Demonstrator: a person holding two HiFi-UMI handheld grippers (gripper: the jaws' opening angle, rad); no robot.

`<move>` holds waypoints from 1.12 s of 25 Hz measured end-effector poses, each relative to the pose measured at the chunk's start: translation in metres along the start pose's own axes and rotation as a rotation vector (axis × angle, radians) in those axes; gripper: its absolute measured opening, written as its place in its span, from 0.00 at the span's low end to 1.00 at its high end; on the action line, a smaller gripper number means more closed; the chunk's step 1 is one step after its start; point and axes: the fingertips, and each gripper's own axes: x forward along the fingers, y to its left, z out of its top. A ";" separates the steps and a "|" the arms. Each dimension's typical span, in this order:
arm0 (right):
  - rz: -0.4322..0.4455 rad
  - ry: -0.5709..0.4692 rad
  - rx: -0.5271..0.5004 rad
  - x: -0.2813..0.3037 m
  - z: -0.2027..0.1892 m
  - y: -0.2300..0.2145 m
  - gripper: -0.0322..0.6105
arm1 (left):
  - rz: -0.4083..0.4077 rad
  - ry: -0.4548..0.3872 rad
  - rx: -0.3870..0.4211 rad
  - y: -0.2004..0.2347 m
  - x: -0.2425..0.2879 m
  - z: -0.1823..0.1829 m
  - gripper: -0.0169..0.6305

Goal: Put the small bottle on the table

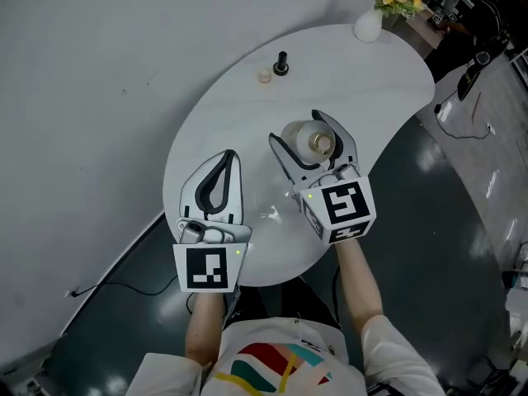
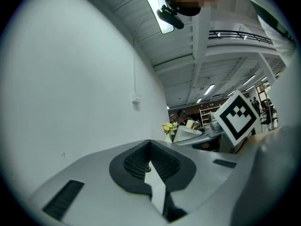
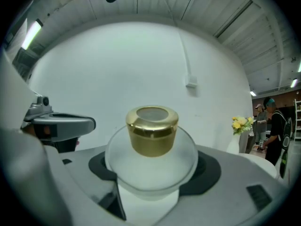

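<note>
The left gripper point(image 1: 229, 157) lies low over the near left part of the table point(image 1: 239, 110). Its jaws are closed tip to tip with nothing between them; its own view shows only a sliver of table through the gap behind the tips. It seems parked there to stay clear, since the task needs one gripper only.

Toward the far edge stand a small black knob point(image 1: 281, 62) and a pale cap point(image 1: 264, 76), well apart from the work and no obstacle.

Right of centre, the right gripper point(image 1: 295, 128) has its jaws closed on the bottle point(image 3: 151, 157), the dark pads pressing its round frosted body on both sides below the gold cap point(image 3: 152, 130). The hold sits low on the belly, which probably keeps the bottle upright for setting down. It is over the middle of the table, but no view shows whether its base touches yet.

A vase point(image 1: 368, 25) of yellow flowers stands at the far right rim, well away.
</note>
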 end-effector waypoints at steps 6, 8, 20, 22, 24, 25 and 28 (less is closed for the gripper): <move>0.067 0.056 -0.051 0.068 -0.028 0.006 0.58 | 0.036 0.039 -0.011 0.013 0.004 -0.035 0.04; 0.084 0.081 -0.059 0.085 -0.038 0.009 0.58 | 0.048 0.067 -0.021 0.017 0.004 -0.049 0.04; 0.132 0.214 -0.098 0.140 -0.089 0.018 0.58 | 0.109 0.143 -0.055 0.036 -0.001 -0.085 0.04; 0.144 0.229 -0.118 0.149 -0.095 0.022 0.58 | 0.114 0.149 -0.048 0.038 -0.001 -0.091 0.04; 0.156 0.241 -0.143 0.157 -0.100 0.023 0.58 | 0.121 0.149 -0.054 0.038 0.000 -0.095 0.04; 0.161 0.247 -0.149 0.161 -0.102 0.024 0.58 | 0.125 0.151 -0.059 0.038 0.000 -0.097 0.04; 0.176 0.266 -0.150 0.172 -0.111 0.030 0.58 | 0.129 0.165 -0.066 0.039 0.000 -0.104 0.04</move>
